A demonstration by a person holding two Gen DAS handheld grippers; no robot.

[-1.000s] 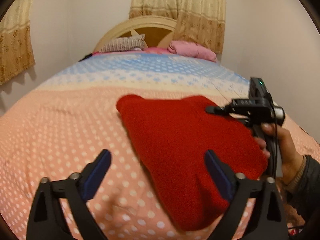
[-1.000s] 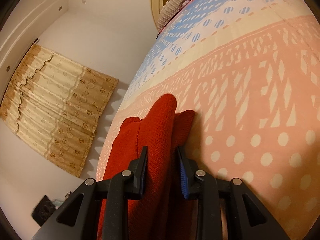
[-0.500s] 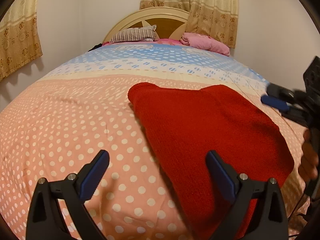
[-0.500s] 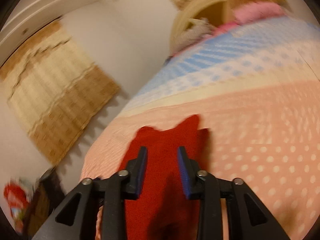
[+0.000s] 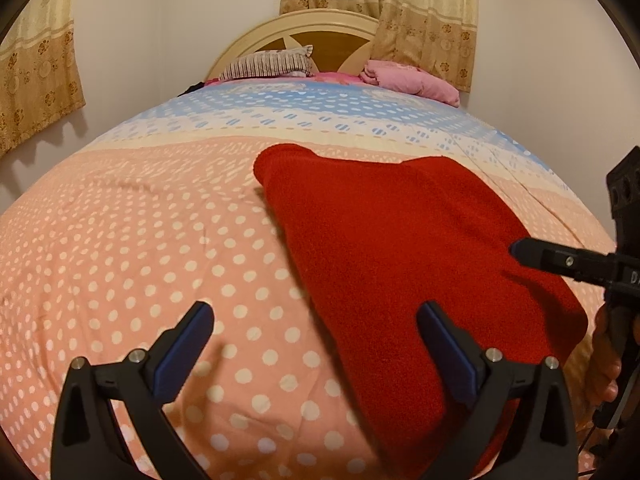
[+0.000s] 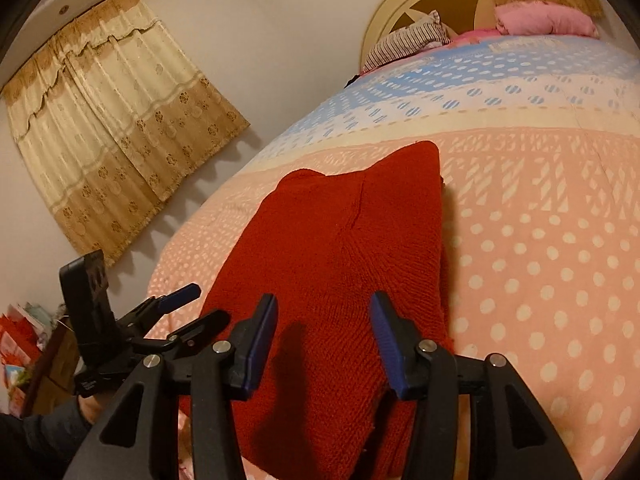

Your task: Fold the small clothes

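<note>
My right gripper just released the red sweater, fingers opening; fold laid at twelve o'clock. Left gripper released too.

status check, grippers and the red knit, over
Left gripper open, empty. Right gripper opening, nothing between the pads. Red knit garment lying flat on the bedspread. Nothing in the way.

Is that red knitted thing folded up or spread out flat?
Folded: the red garment lies doubled on the bedspread, layered edges showing along one side.
</note>
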